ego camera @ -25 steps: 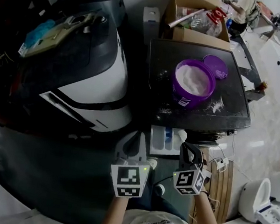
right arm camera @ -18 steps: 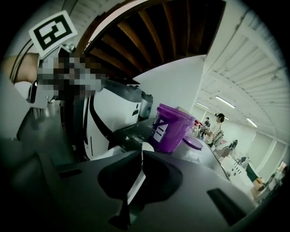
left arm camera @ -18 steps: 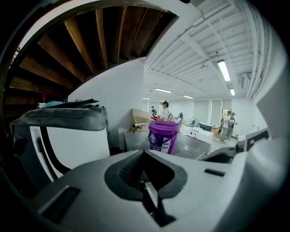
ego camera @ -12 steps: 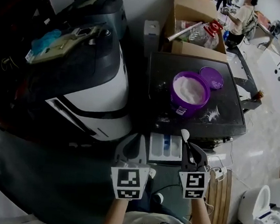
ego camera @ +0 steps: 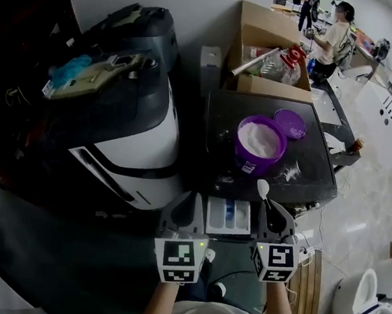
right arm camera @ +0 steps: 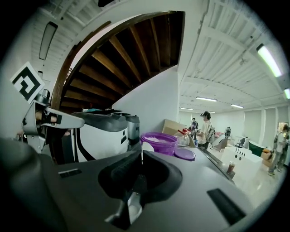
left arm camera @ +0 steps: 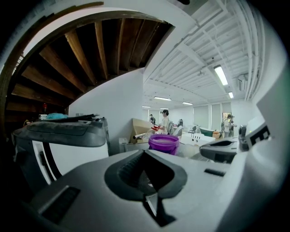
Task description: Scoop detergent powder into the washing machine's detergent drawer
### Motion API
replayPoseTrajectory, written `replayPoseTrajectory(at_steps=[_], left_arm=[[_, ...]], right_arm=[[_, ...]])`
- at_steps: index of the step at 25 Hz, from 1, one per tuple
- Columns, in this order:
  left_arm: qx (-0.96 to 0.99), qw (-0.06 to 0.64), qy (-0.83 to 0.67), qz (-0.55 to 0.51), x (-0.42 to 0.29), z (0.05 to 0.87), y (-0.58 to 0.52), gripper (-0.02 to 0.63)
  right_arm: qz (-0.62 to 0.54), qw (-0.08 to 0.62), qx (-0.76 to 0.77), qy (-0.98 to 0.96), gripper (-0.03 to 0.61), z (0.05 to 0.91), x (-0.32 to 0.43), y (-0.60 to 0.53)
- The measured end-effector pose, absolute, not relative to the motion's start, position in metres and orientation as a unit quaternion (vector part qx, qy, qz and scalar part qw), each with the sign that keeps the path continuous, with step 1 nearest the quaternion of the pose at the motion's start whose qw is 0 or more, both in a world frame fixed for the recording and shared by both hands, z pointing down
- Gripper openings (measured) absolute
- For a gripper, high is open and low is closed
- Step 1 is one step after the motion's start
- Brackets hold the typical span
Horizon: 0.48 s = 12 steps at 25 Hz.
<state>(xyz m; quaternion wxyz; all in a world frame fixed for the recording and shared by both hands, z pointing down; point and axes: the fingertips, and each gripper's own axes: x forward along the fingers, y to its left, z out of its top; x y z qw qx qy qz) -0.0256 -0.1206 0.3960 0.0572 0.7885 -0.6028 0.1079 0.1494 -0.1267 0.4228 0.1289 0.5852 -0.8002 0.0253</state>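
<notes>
While the right gripper (ego camera: pixel 270 210) clamps what seems a white scoop (ego camera: pixel 262 188), the left gripper (ego camera: pixel 191 201) rests with jaws together.

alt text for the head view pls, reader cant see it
Seen from above, a person holds two claws either side of an open detergent drawer: the right claw grips a white spoon, the left claw is shut and empty. Beyond, on the dark washer top, stands an open purple tub of white powder with its lid beside it.
</notes>
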Motion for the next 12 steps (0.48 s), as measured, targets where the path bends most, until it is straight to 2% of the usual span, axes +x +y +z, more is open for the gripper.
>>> replayPoseTrajectory(at_steps=[12], left_arm=[[0.789,0.025,-0.609,0.084,-0.024,0.360,-0.116,0.005]], right_arm=[[0.013,0.061,0.596,-0.801,0.020,0.369,0.155,-0.122]])
